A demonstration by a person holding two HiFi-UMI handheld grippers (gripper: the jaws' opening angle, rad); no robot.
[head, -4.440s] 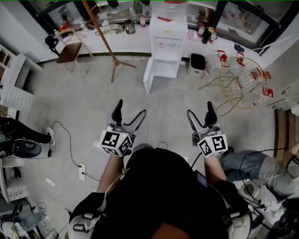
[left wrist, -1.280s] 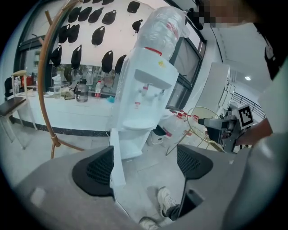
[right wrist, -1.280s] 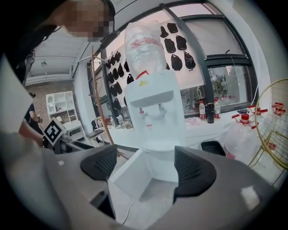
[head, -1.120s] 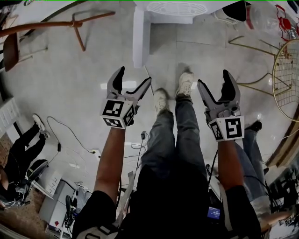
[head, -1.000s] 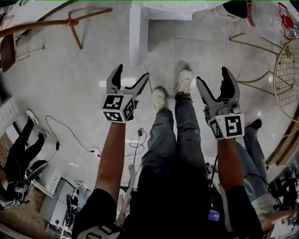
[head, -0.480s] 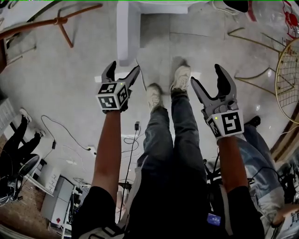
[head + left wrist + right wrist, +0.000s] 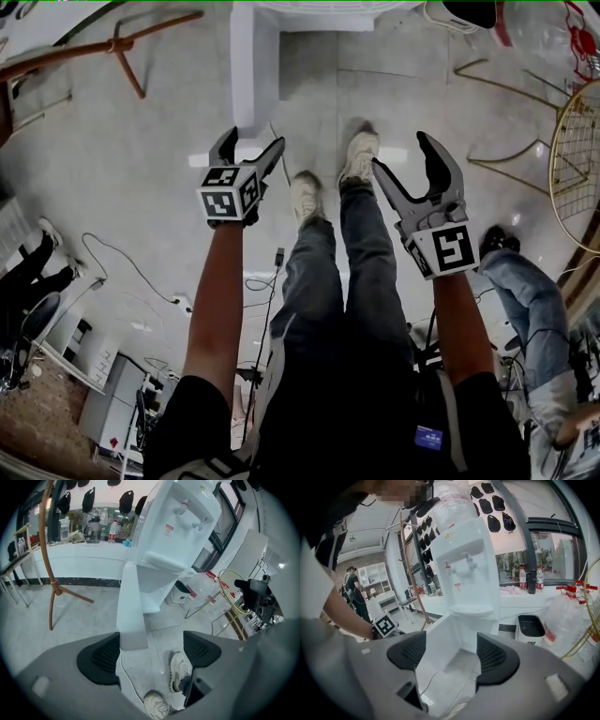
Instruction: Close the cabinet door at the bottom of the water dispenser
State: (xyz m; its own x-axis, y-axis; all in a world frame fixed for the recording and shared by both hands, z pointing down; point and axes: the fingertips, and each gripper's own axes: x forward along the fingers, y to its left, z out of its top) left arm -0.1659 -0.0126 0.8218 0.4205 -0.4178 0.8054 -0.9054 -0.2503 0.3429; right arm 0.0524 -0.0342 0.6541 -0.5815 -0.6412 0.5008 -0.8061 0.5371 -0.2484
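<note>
The white water dispenser (image 7: 176, 531) stands ahead with its bottom cabinet door (image 7: 253, 66) swung wide open, edge toward me. In the left gripper view the door (image 7: 130, 606) ends right in front of the left pad. My left gripper (image 7: 253, 142) is open, its tips just short of the door's free edge, nothing between them. My right gripper (image 7: 405, 155) hangs open to the right above my shoe; its jaws have just been closing a little, with nothing between them. The right gripper view shows the open cabinet (image 7: 468, 641) and the door's inner face (image 7: 440, 648).
A wooden coat stand (image 7: 122, 37) stands at the left and a gold wire rack (image 7: 577, 141) at the right. A small bin (image 7: 529, 627) and a water bottle (image 7: 562, 620) sit beside the dispenser. Cables (image 7: 272, 272) trail on the floor. People sit at both sides.
Both grippers have sunk toward the floor. The left one has come forward to the door's free edge. The right jaws stand slightly narrower.
</note>
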